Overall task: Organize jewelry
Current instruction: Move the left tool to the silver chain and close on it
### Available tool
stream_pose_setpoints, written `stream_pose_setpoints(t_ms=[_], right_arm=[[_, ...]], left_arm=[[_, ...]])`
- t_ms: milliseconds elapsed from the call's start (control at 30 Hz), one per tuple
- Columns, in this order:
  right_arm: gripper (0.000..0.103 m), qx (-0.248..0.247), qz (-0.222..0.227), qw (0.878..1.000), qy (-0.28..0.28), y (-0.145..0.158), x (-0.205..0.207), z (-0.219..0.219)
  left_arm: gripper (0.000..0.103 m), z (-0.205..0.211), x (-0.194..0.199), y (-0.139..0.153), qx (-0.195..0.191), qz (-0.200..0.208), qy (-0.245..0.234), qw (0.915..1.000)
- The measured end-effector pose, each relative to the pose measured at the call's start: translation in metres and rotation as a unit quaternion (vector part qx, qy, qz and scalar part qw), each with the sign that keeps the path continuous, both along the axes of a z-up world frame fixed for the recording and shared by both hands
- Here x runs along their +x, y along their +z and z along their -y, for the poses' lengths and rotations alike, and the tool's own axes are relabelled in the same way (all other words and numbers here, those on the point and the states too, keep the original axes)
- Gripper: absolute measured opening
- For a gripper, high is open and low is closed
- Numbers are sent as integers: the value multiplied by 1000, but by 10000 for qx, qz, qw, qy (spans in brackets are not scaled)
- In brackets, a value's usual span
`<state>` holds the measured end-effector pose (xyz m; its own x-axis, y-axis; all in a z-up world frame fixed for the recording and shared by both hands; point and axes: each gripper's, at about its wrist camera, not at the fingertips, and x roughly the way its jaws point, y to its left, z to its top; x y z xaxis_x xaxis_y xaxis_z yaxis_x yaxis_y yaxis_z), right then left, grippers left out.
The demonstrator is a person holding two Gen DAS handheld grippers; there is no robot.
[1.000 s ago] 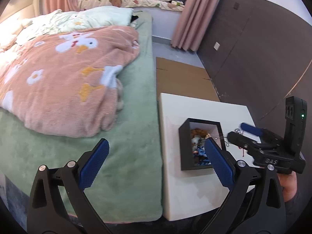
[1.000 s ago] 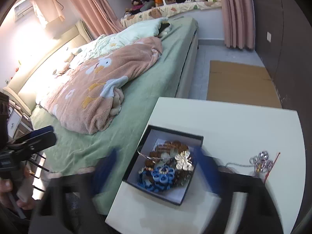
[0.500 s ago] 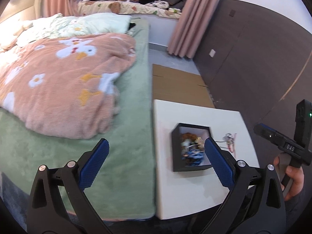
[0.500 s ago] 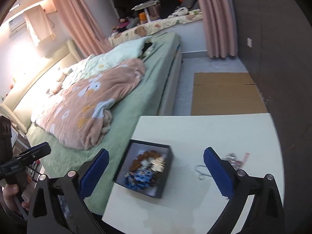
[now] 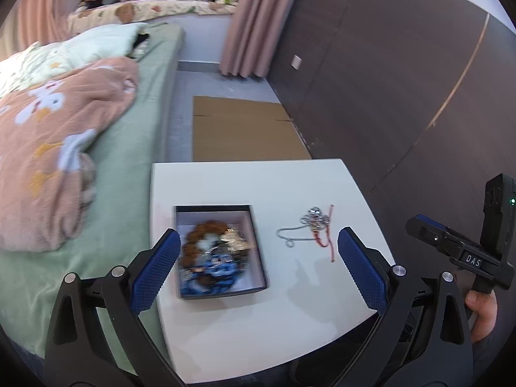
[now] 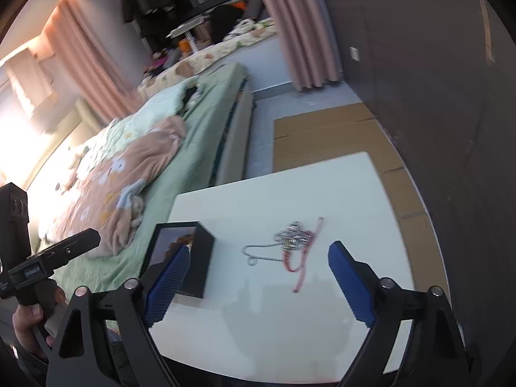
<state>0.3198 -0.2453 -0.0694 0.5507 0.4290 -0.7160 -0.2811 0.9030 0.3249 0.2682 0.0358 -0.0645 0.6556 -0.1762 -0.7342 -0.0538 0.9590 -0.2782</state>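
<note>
Right tool hangs empty, jaws closing, necklace dead ahead lying crosswise on the table; left tool wide, farther, by the box

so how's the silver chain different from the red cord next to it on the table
The silver chain is beaded metal, bunched into a shiny cluster with a thin tail trailing toward the black box. The red cord is dull string, lying mostly straight. Both lie tangled together on the white table, outside the box.
</note>
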Motion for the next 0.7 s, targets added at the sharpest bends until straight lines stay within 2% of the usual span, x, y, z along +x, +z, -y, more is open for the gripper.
stream_pose_setpoints(t_ms=[300,467,700], right_arm=[[82,209,-220,9975,-643,-26,4,59],[81,287,-369,9955,-824,-41,10,82],[81,310,-496,9942,-902,-52,29,98]], left_arm=[[93,59,43,-16,82,-214,-414,9989],[87,82,68,-30,145,-383,-607,9973],[76,106,108,-60,34,-716,-643,9954]])
